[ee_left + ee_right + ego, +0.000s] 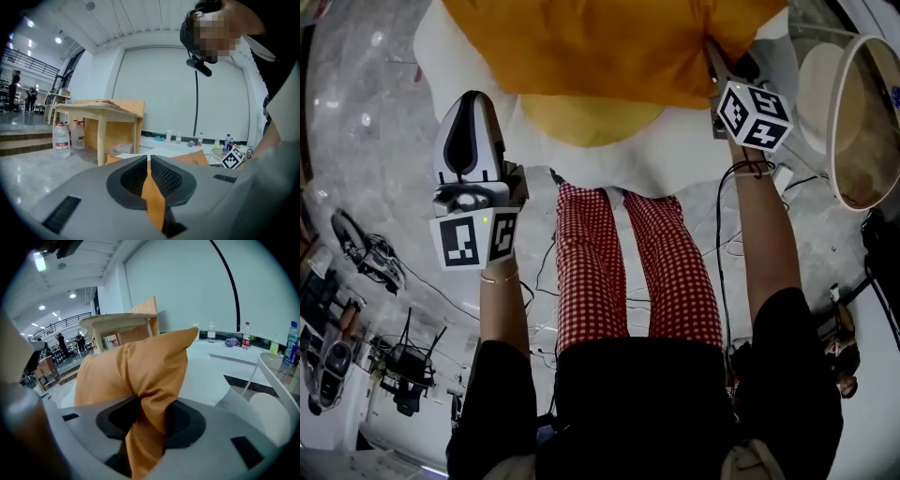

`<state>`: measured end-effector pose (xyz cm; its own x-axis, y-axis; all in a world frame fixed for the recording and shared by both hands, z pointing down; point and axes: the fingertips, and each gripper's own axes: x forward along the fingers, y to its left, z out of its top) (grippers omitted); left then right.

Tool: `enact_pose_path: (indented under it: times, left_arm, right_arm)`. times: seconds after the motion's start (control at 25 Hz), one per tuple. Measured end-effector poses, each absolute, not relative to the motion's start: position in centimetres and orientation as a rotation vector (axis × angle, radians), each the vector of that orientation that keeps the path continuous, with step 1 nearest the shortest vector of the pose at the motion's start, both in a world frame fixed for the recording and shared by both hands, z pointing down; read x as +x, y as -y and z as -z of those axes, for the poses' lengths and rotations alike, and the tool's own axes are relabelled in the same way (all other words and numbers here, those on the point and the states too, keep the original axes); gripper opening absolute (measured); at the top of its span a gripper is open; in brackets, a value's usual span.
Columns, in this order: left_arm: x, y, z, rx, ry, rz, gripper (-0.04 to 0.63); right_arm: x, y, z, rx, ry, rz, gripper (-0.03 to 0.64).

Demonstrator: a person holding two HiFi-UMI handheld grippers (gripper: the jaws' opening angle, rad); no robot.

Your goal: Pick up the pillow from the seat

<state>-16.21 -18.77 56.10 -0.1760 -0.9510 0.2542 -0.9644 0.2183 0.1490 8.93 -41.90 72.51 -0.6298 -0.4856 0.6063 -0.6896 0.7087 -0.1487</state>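
Observation:
The orange pillow (pixel 609 47) lies across the top of the head view, over a yellow cushion (pixel 591 120) on the white seat (pixel 675 159). My right gripper (pixel 717 56) is at the pillow's right corner. In the right gripper view the pillow (pixel 140 366) bunches between the jaws, and the right gripper (pixel 150 404) is shut on that fold of fabric. My left gripper (pixel 471 108) hovers left of the seat, apart from the pillow. Its jaws are shut in the left gripper view (pixel 149 161), and a corner of the pillow (pixel 192 158) shows behind them.
The person's legs in red checked trousers (pixel 628 272) stand right in front of the seat. A round white table (pixel 853 122) is at the right. Cables and equipment (pixel 366 253) lie on the shiny floor at left. A wooden table (pixel 101 112) and water jugs (pixel 61 136) stand farther off.

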Motion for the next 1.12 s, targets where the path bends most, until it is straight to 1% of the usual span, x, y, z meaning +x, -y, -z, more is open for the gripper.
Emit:
enact_pose_path:
  times: [0.16, 0.36, 0.52, 0.64, 0.76, 0.92, 1.0, 1.12]
  left_arm:
    - [-17.6, 18.8, -57.2, 1.790, 2.181, -0.009, 0.011]
    - [-19.1, 19.4, -59.3, 1.820, 2.157, -0.097, 0.011]
    - [-21.0, 19.5, -60.9, 1.786, 2.100, 0.030, 0.011]
    - [-22.3, 19.6, -62.3, 1.791, 2.085, 0.008, 0.017]
    - [-23.3, 19.7, -63.8, 1.803, 2.056, -0.031, 0.064]
    - [-24.7, 20.2, -66.5, 1.806, 1.976, -0.107, 0.107]
    - [-25.7, 20.4, -68.0, 1.795, 1.933, -0.091, 0.152]
    - [-26.9, 20.8, -69.8, 1.814, 1.897, -0.136, 0.198]
  right_arm:
    - [8.9, 41.5, -72.1, 0.915, 2.366, -0.476, 0.181]
    - [9.2, 41.0, -72.2, 0.939, 2.352, -0.442, 0.181]
    - [9.2, 40.7, -72.2, 0.945, 2.347, -0.406, 0.181]
    - [9.3, 40.7, -72.2, 0.953, 2.345, -0.394, 0.181]
    - [9.5, 40.5, -72.2, 0.962, 2.344, -0.382, 0.181]
    - [9.7, 40.4, -72.2, 0.986, 2.337, -0.381, 0.183]
    - [9.7, 40.1, -72.2, 0.998, 2.332, -0.377, 0.182]
    - [9.7, 39.7, -72.3, 1.014, 2.324, -0.371, 0.183]
